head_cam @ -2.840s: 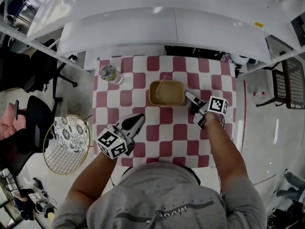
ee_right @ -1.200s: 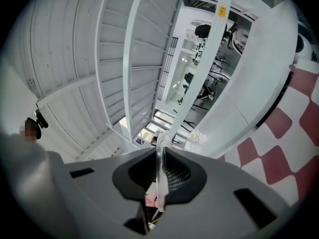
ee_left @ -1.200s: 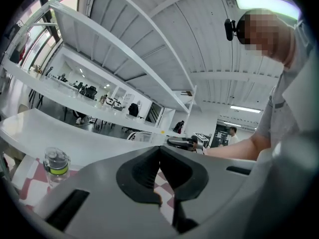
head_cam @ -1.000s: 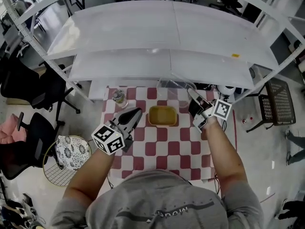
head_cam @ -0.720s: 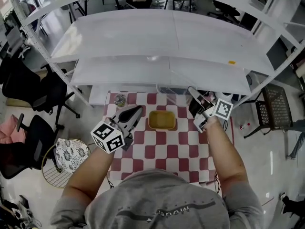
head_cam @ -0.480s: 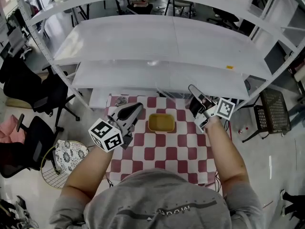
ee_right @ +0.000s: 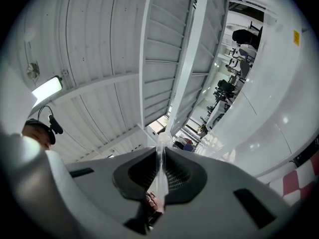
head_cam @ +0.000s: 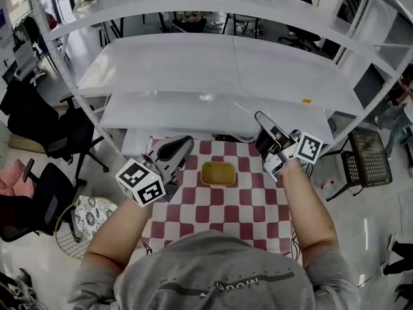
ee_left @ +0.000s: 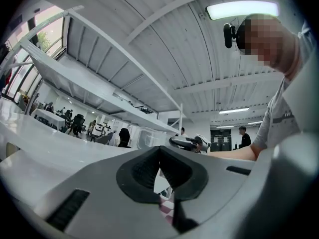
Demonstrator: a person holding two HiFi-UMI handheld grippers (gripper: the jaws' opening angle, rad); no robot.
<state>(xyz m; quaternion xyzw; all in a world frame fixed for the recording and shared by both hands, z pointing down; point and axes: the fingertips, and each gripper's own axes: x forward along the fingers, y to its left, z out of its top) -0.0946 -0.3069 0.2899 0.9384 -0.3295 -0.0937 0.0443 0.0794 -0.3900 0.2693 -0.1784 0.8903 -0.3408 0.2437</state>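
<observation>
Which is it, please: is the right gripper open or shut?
Shut: the right gripper has its jaws closed on a thin clear plastic film, which sticks out past them.

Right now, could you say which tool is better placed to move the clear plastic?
Right, likely: the right tool is shut on the clear plastic; the left tool is shut, empty.

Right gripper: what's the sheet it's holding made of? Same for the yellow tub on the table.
Sheet: probably thin plastic film. It is clear and glossy, and pinched flat in the right gripper.
Tub: likely moulded plastic, with a matte yellow finish and rounded corners. It is too small to be sure.
</observation>
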